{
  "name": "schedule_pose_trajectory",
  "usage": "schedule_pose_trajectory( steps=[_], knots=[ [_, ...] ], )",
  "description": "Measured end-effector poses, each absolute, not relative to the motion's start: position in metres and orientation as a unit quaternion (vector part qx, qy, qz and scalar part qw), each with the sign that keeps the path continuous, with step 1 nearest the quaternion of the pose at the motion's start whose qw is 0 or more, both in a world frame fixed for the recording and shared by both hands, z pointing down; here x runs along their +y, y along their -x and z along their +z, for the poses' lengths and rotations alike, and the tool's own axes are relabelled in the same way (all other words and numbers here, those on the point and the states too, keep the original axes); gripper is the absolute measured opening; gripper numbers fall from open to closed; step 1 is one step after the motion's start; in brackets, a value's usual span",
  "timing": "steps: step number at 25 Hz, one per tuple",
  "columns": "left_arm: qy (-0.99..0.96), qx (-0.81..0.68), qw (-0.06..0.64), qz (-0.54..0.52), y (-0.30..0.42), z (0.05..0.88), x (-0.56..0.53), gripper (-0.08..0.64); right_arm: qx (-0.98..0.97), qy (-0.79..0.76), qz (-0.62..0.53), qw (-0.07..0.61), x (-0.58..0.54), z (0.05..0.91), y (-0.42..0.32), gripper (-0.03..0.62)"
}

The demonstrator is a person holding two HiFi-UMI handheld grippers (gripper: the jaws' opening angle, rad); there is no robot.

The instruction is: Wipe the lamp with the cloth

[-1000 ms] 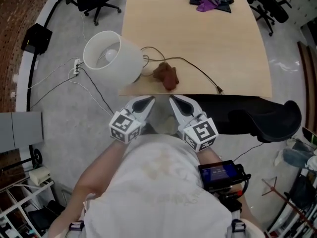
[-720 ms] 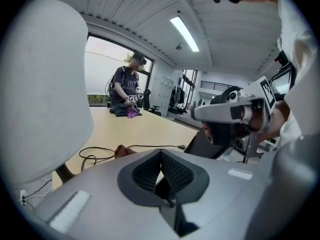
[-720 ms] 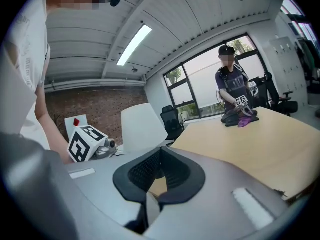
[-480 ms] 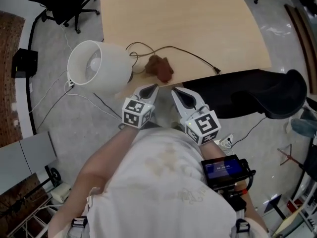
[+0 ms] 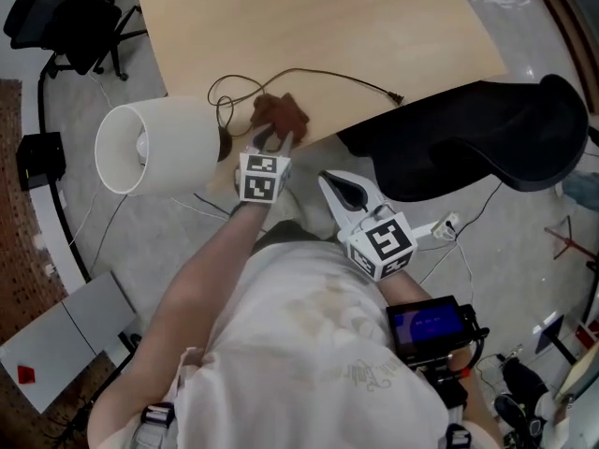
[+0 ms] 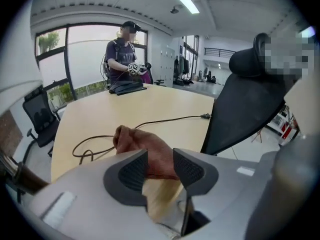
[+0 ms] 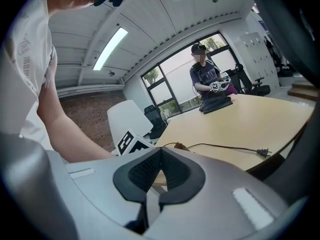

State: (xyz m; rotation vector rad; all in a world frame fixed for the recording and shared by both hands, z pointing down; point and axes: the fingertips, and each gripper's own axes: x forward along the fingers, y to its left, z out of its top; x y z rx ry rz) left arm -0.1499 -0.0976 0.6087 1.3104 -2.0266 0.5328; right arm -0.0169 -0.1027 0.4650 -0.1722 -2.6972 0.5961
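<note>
Left tool (image 5: 271, 140) at near edge of surface (image 5: 328, 26). Its jaws have just been opening and stand apart. Brown cloth (image 5: 281, 112) between their tips, pads not pressing it. Cloth bunched on surface beside coiled cord (image 5: 225, 92). Lamp (image 5: 150, 143) at surface corner, white shade just beside left tool, bulb visible inside. Right tool (image 5: 329, 181) short of surface, near person's torso, jaws together, nothing in them. Black chair (image 5: 468, 134) on its far side.

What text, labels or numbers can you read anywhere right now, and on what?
No words or numbers are legible.
Blue screen at the person's waist: too small to read.
Shirt print: too faint to read.
Marker cubes: black-and-white square patterns only, no letters.
</note>
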Motion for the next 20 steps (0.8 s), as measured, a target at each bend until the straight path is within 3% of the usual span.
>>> schedule_pose_trajectory(
  steps=[4,7,14,18,20],
  knots=[
    [-0.486,-0.774,0.327,0.241,0.167,0.625,-0.112,0.301,-0.955,0.037,0.226,0.187,-0.114,0.471,0.002,0.012],
    [-0.485,-0.756,0.343,0.275,0.173,0.648,-0.122,0.354,-0.954,0.018,0.234,0.187,-0.126,0.474,-0.011,0.012],
    [-0.511,-0.708,0.342,0.347,0.169,0.68,-0.135,0.34,-0.952,0.007,0.241,0.188,-0.124,0.48,-0.021,0.012],
    [-0.522,-0.696,0.348,0.35,0.168,0.683,-0.138,0.302,-0.953,0.013,0.241,0.185,-0.121,0.478,-0.022,0.012],
    [-0.518,-0.693,0.351,0.358,0.173,0.683,-0.137,0.241,-0.954,0.024,0.237,0.185,-0.118,0.475,-0.019,0.012]
  ],
)
